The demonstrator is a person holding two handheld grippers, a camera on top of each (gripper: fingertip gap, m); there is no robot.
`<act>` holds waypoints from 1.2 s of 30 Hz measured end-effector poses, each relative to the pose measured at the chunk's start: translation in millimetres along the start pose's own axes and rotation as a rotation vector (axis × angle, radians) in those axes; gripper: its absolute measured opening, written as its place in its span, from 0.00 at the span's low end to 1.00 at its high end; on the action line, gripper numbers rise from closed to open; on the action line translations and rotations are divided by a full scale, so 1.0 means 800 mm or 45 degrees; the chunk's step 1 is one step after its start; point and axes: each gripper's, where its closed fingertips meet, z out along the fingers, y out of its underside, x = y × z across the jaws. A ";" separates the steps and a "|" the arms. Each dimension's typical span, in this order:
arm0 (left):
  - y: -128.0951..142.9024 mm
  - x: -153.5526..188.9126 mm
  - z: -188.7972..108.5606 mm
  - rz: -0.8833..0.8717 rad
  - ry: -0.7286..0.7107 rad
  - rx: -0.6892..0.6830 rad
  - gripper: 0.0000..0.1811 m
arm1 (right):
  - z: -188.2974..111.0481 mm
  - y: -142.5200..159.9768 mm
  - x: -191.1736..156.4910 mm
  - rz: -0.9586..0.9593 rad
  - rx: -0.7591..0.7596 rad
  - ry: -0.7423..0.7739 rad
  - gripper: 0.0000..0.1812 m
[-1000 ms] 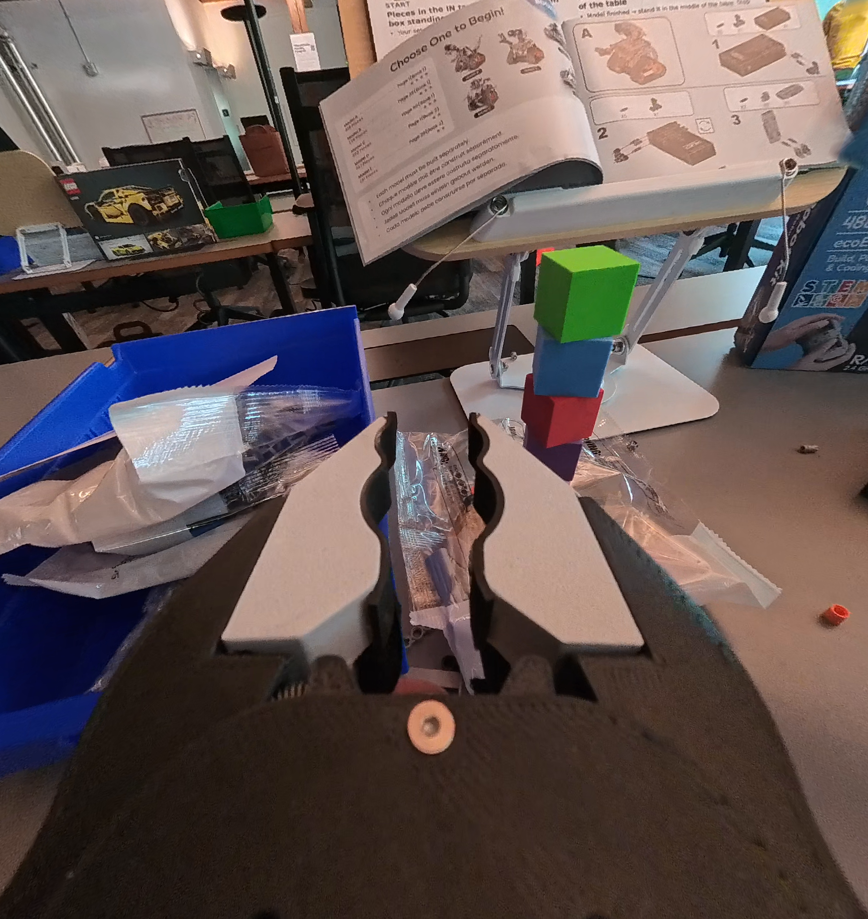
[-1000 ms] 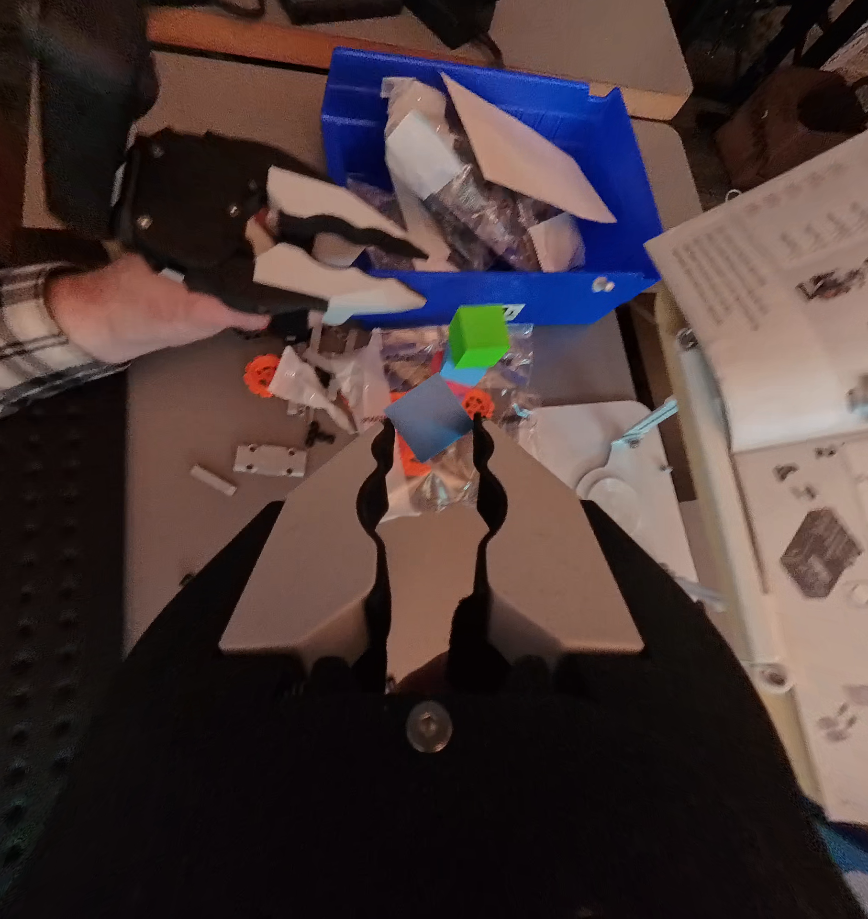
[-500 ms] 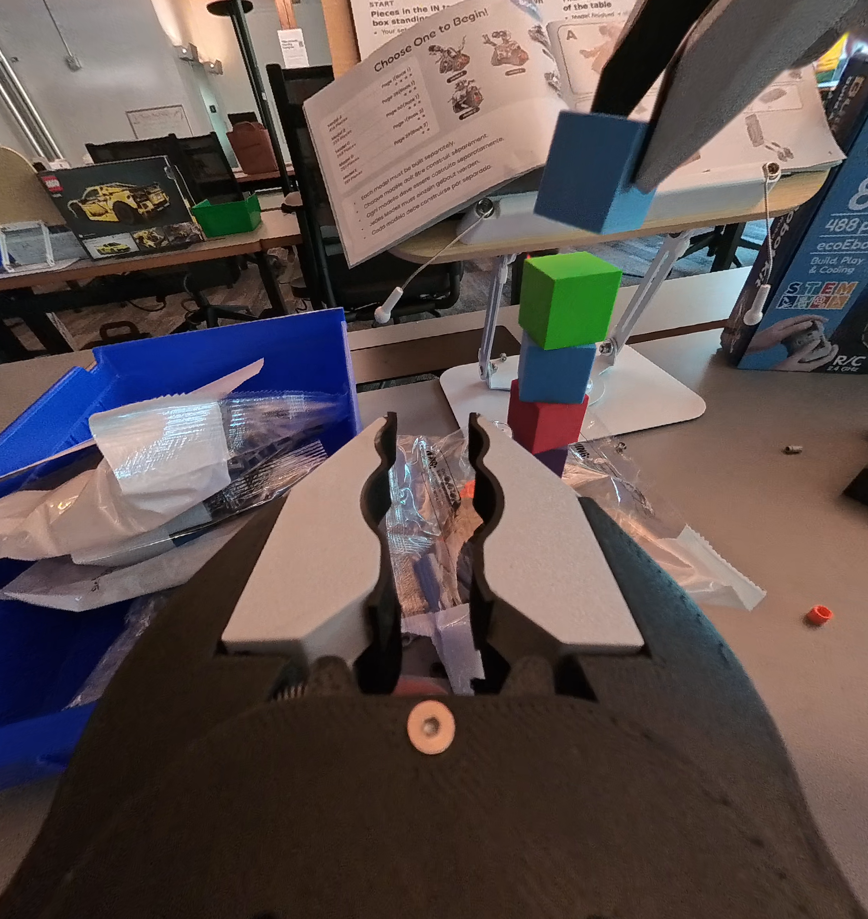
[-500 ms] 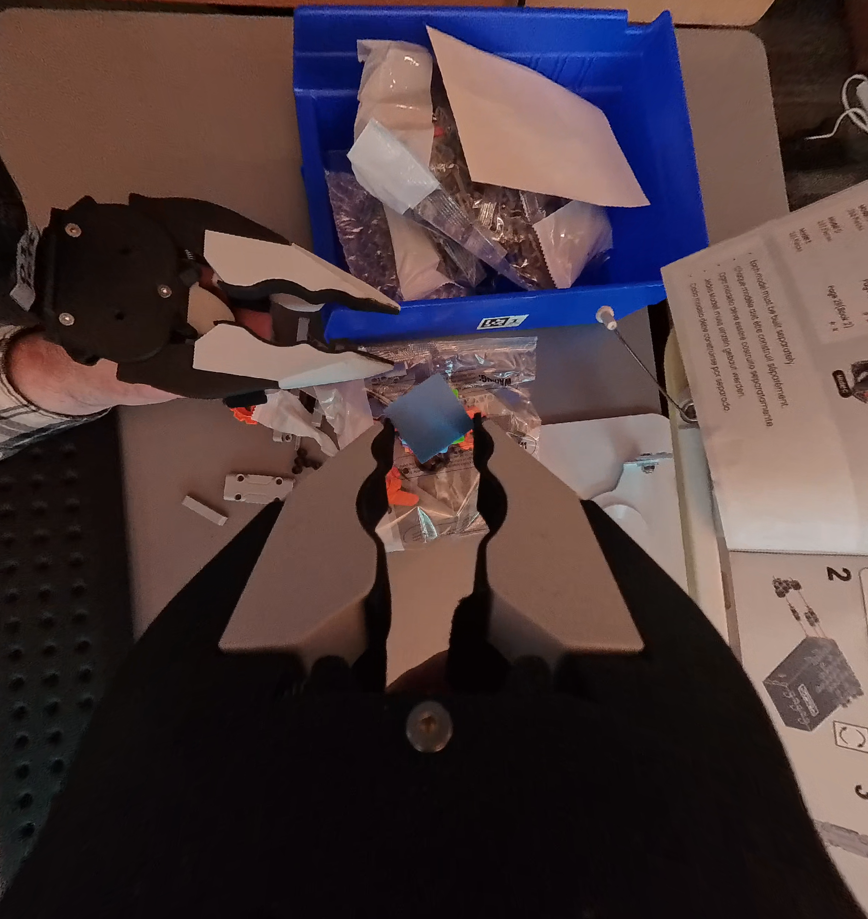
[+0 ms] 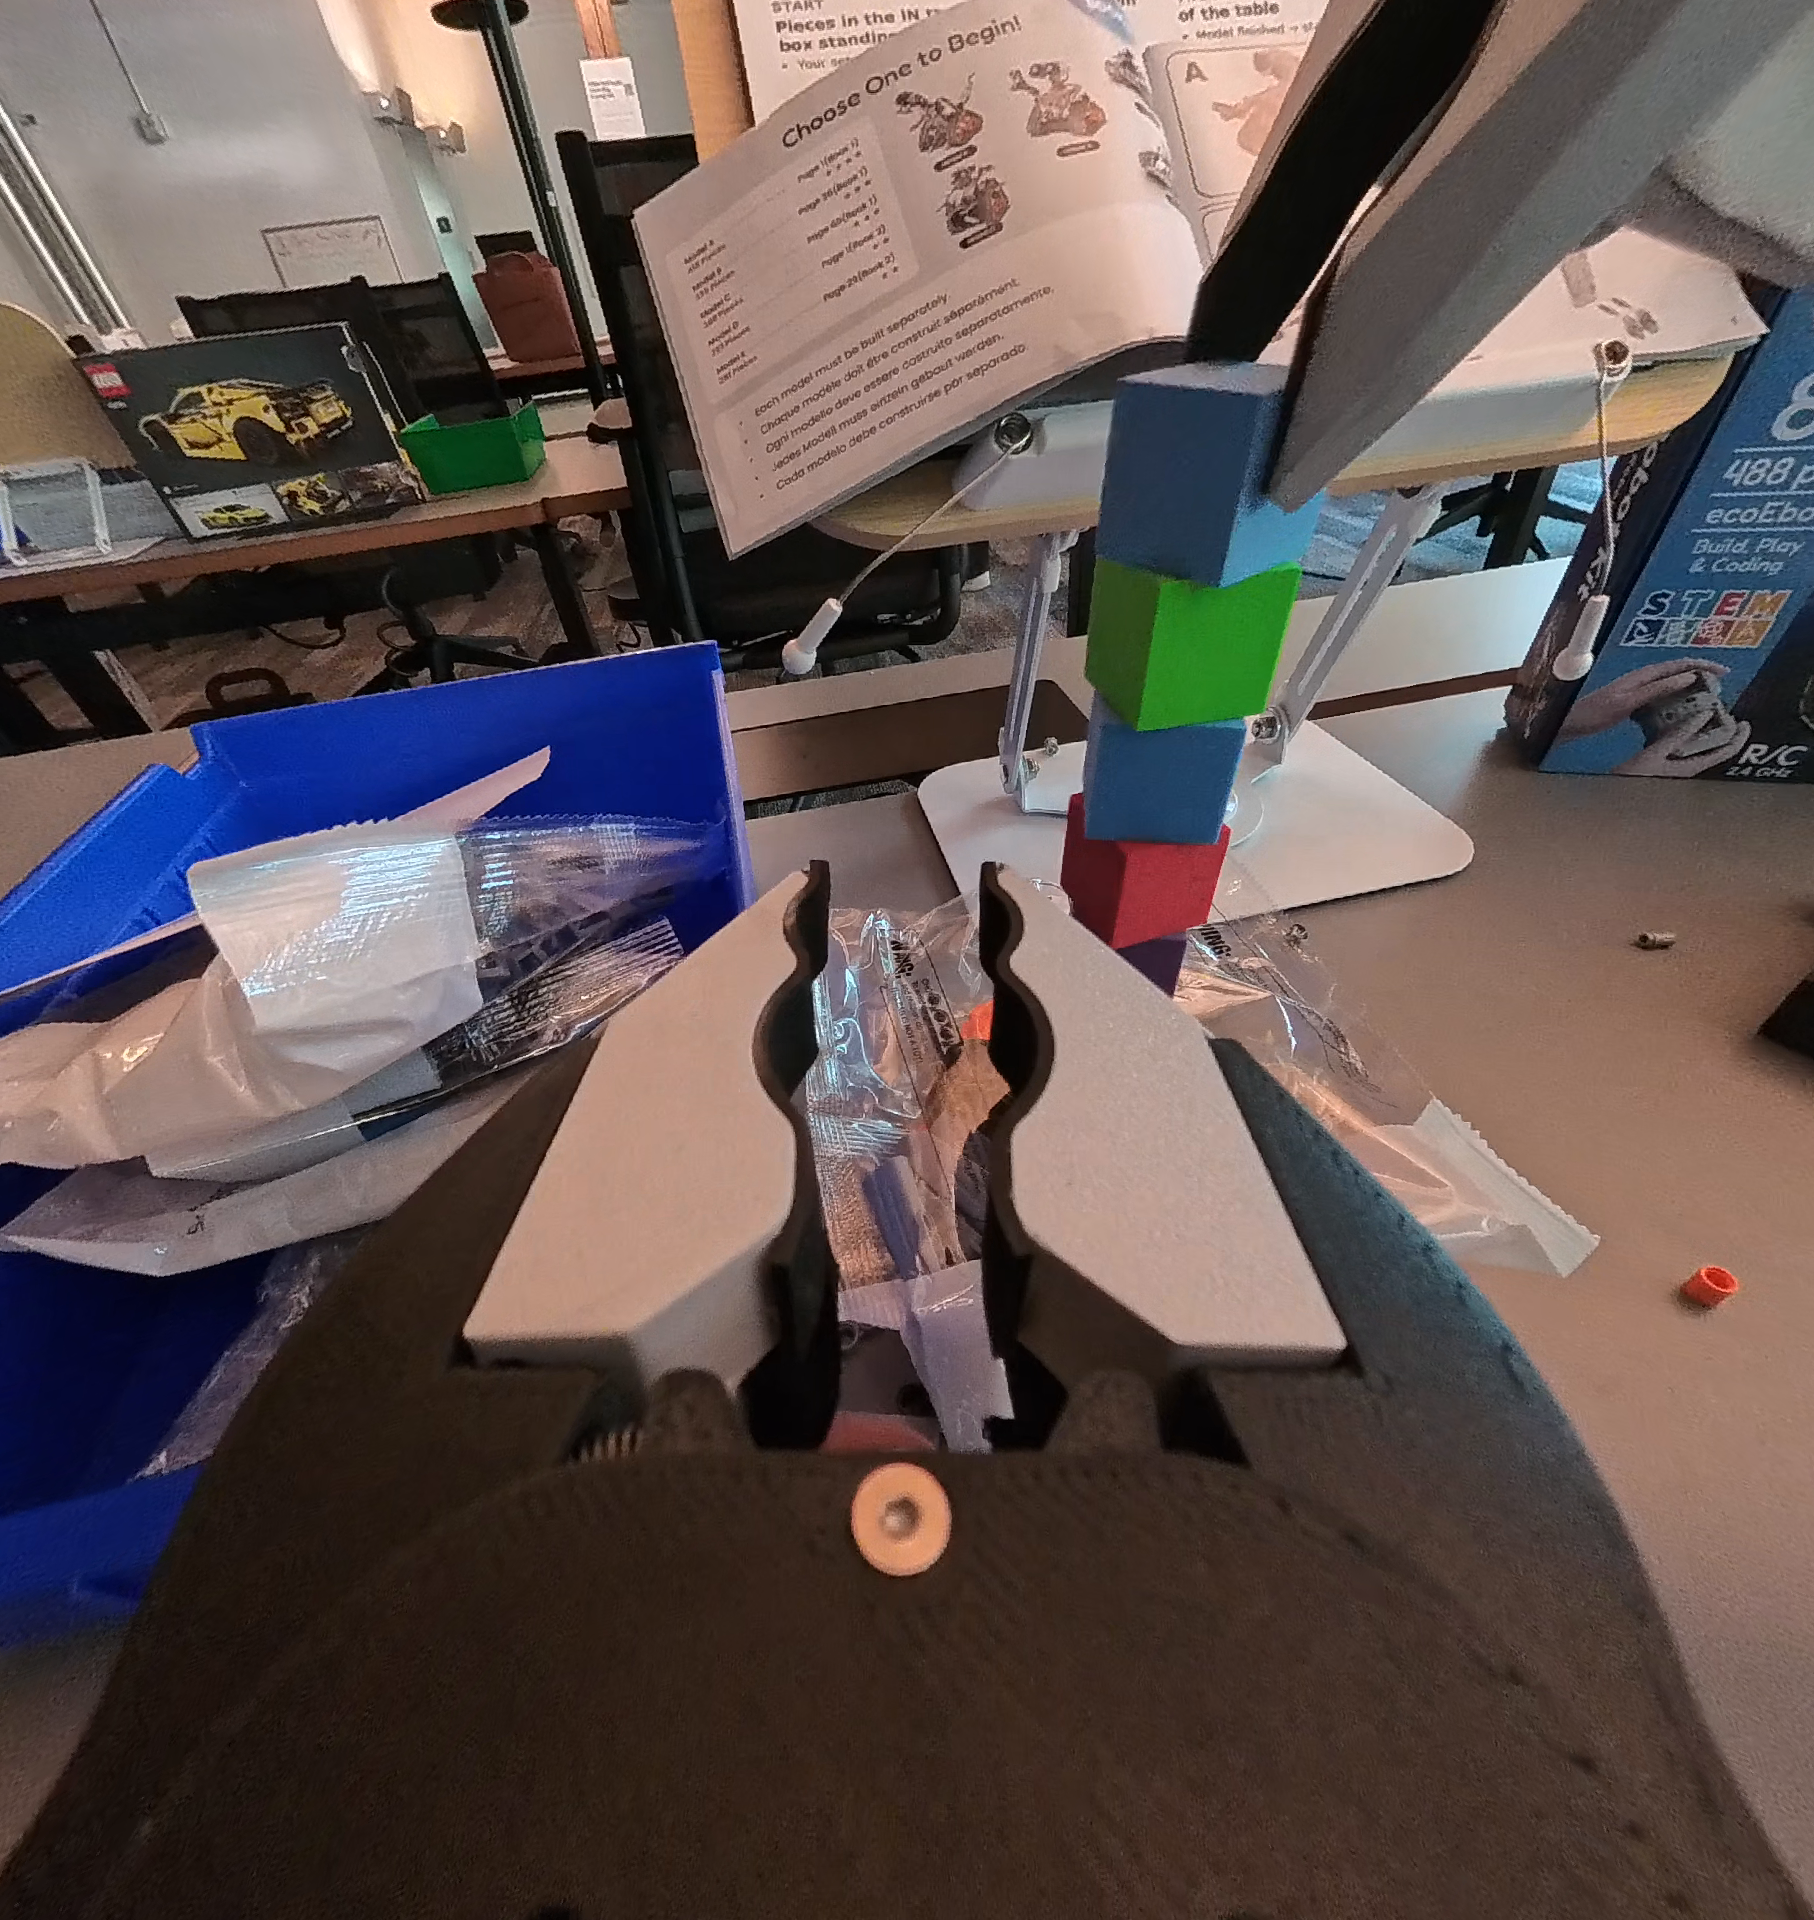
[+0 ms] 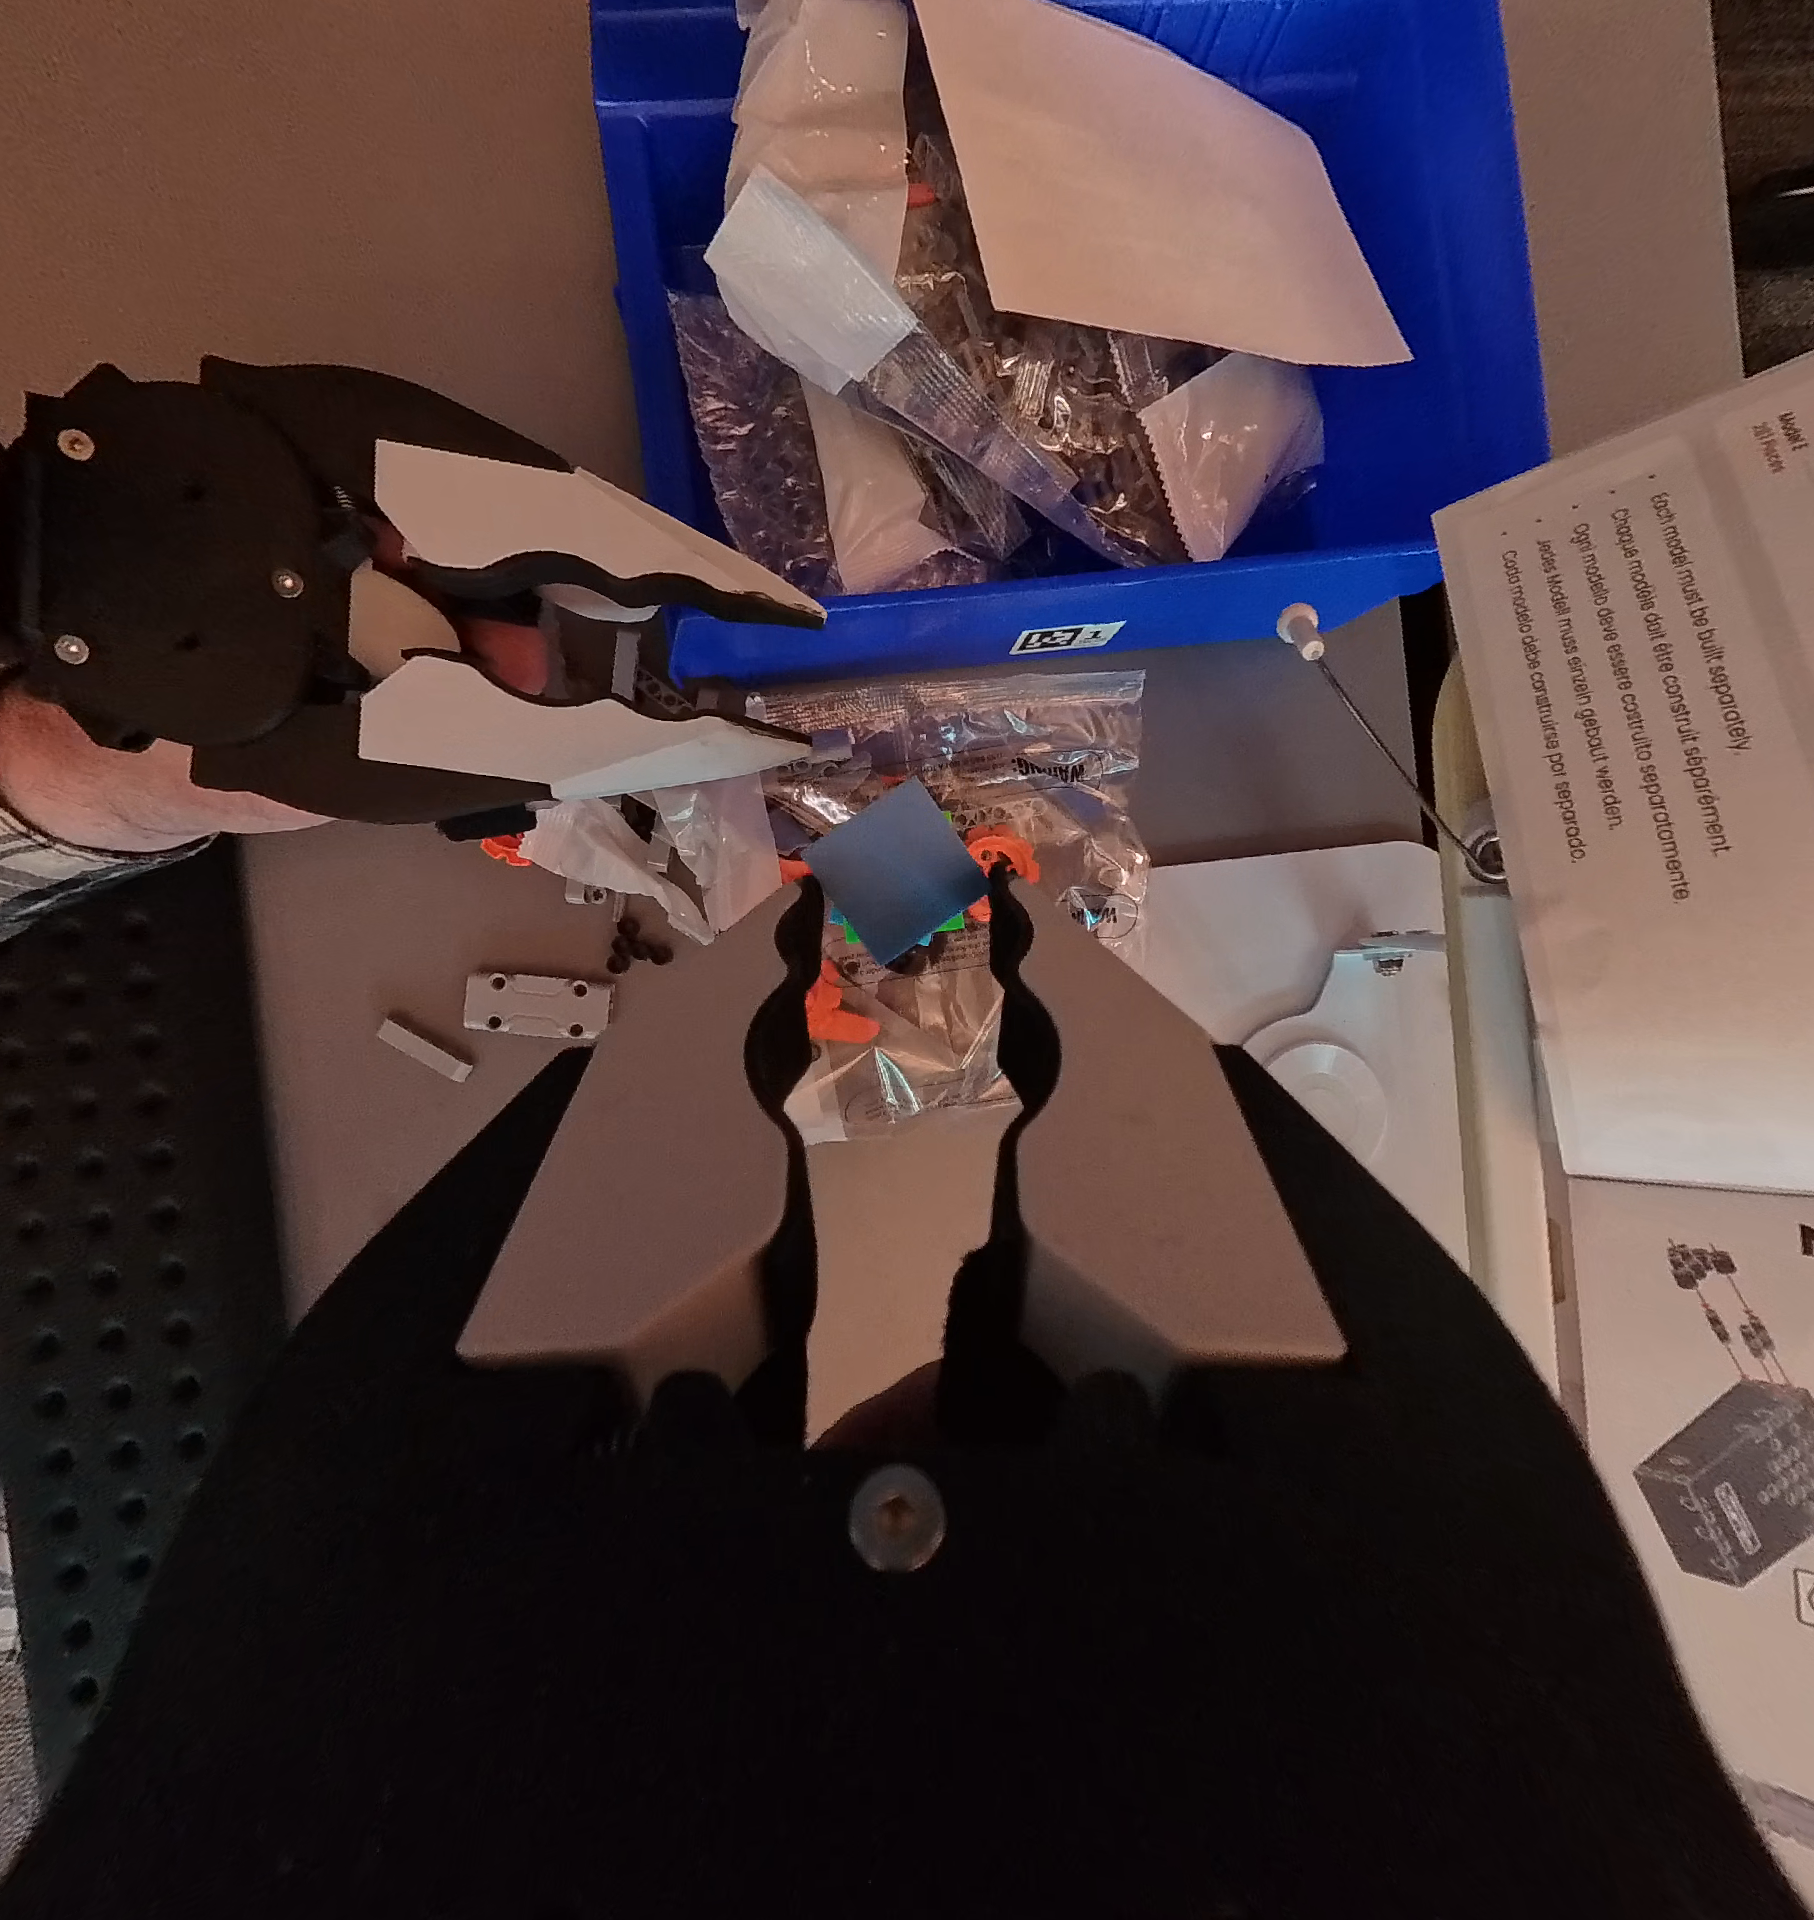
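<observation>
**Blue cube held on top of a block tower beside the blue bin**

Taking the block tower as the landmark: to its left stands the blue bin [image 5: 467,748], filled with clear and white plastic bags [image 5: 331,935] of small parts. Just right of the bin and in front of the tower, the left gripper [image 5: 898,883] hovers low over the grey table [image 5: 1609,1091] with its jaws apart and nothing between them; a clear parts bag [image 5: 882,1039] lies beneath them.

The tower itself rises from that bag: a purple cube [image 5: 1157,961] at the bottom, then a red cube [image 5: 1142,883], a blue cube [image 5: 1157,779] and a green cube [image 5: 1189,649]. On the green one sits the top blue cube [image 5: 1183,468], turned a little off the line of the cubes below. The right gripper [image 6: 898,894] comes down from above and is clamped on this top cube.

Behind the tower a white stand [image 5: 1350,831] carries an open instruction booklet [image 5: 934,239]. Farther right stands a blue kit box [image 5: 1734,582], and in front of it a small orange piece [image 5: 1710,1283] lies on the table.
</observation>
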 end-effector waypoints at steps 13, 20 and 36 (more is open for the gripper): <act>0.002 -0.001 0.001 0.003 -0.007 -0.007 0.15 | -0.032 -0.012 0.004 -0.003 0.143 0.085 0.31; 0.002 -0.007 -0.001 -0.006 -0.025 -0.005 0.15 | -0.097 0.011 -0.024 -0.014 0.348 0.229 0.27; 0.018 -0.019 0.001 -0.004 -0.066 -0.063 0.12 | -0.101 0.304 -0.015 0.498 0.711 0.557 0.20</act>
